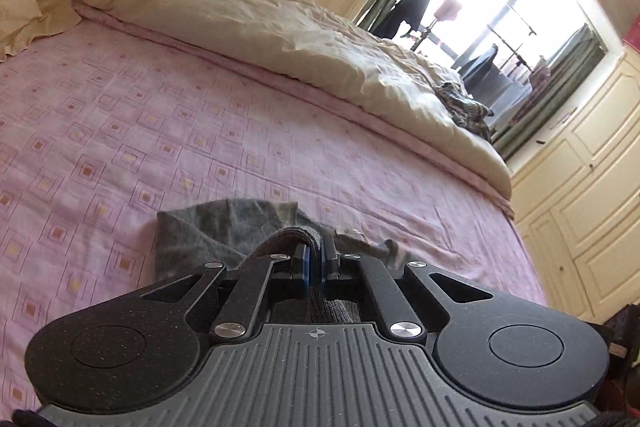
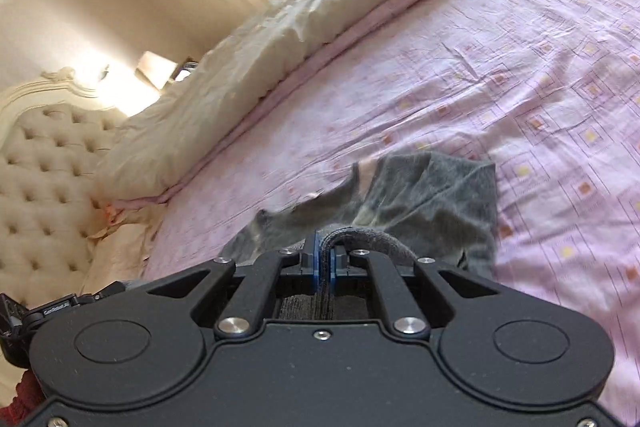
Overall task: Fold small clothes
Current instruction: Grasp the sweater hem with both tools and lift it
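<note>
Small white lettering on black mount [image 2: 56, 311], too blurred to read

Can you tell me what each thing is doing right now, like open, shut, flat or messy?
left gripper: shut on the grey garment's band.
right gripper: shut on the same band.
grey garment: crumpled on the bed, not yet folded.
pink bedsheet: spread flat.
cream duvet: bunched up along one side.

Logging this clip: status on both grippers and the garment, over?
Left gripper shut on grey garment band. Right gripper shut on it too. Garment's far end trails on pink bedsheet. Nothing in the way.
</note>
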The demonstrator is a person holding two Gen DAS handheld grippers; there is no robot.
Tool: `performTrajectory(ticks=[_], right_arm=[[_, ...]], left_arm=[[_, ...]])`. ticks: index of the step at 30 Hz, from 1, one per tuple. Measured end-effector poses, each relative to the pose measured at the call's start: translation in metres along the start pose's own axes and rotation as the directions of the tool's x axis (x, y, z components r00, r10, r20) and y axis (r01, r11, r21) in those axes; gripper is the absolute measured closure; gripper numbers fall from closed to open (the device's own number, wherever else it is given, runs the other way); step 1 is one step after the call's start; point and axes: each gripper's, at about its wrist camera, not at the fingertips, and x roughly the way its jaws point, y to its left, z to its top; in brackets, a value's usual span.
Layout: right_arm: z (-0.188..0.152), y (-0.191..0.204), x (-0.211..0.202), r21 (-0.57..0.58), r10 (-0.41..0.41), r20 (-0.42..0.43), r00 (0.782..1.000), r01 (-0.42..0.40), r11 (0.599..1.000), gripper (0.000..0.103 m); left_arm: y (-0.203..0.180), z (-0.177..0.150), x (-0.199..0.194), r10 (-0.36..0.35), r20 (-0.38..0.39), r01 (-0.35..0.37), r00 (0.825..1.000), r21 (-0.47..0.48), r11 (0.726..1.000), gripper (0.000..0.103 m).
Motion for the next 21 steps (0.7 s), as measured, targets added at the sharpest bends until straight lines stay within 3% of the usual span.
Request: performTrajectory(ticks=[11, 14, 16, 17, 18, 19, 21], right_arm=[[0.04, -0.024, 0.1, 0.019, -0.111, -0.097, 0.989, 0.114, 0.993, 0.091], [0.044, -0.03, 0.119, 0.02, -0.144, -0.124, 0.982, 0.147, 0.989, 0.086], [0.046, -0.032, 0.124, 0.018, -0.166, -0.112, 0.98, 0.169, 0.985, 0.081], [0.047, -0.032, 0.126, 0.016, -0.174, -0.107, 0.979, 0.177, 0.984, 0.079], [0.048, -0.032, 0.126, 0.01, -0.182, -0.099, 0.978, 0.184, 0.983, 0.068], [0.049, -0.031, 0.124, -0.002, -0.189, -0.084, 0.978, 0.189, 0.982, 0.049], [0.051, -0.025, 0.118, -0.034, -0.188, -0.055, 0.981, 0.186, 0.982, 0.038]], left_arm=[[0.033, 0.025, 0.109, 0.106, -0.121, -0.107, 0.987, -0.003, 0.994, 0.098], [0.045, 0.029, 0.129, 0.129, -0.16, -0.136, 0.979, -0.035, 0.99, 0.095], [0.053, 0.032, 0.133, 0.145, -0.152, -0.156, 0.978, -0.064, 0.986, 0.083], [0.056, 0.033, 0.133, 0.156, -0.139, -0.168, 0.978, -0.075, 0.983, 0.068], [0.057, 0.036, 0.13, 0.163, -0.121, -0.174, 0.979, -0.083, 0.981, 0.061], [0.058, 0.037, 0.126, 0.161, -0.103, -0.171, 0.981, -0.086, 0.982, 0.058], [0.055, 0.041, 0.119, 0.155, -0.092, -0.162, 0.984, -0.074, 0.984, 0.051]])
